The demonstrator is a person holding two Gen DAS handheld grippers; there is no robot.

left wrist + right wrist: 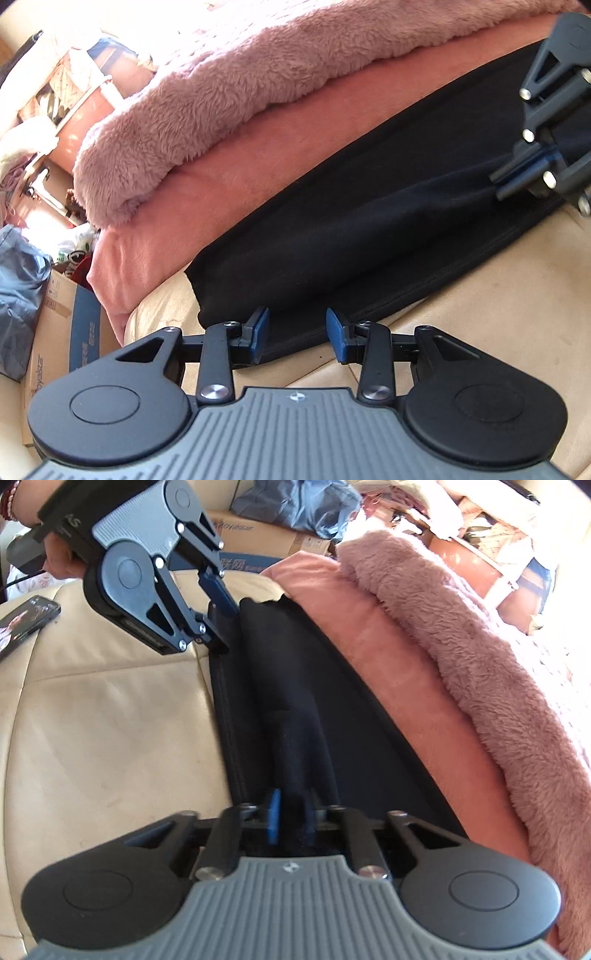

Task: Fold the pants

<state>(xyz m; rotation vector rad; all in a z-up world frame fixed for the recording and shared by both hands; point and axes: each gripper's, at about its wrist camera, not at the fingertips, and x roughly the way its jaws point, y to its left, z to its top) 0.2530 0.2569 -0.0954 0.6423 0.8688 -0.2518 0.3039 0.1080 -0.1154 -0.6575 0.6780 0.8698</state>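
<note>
Black pants [351, 236] lie stretched in a long strip on a cream leather sofa [498, 314], against a pink blanket. My left gripper [297, 334] is open, its blue pads either side of the pants' near edge at one end; it also shows in the right wrist view [221, 616]. My right gripper [291, 821] is shut on a raised fold of the pants [295, 709] at the other end; it shows in the left wrist view [517, 181] pinching the cloth.
A pink sheet [236, 177] and a fluffy pink blanket [207, 96] lie along the far side of the pants. A phone [26, 622] lies on the sofa. Cardboard boxes [62, 332], bags and clutter stand beyond the sofa's end.
</note>
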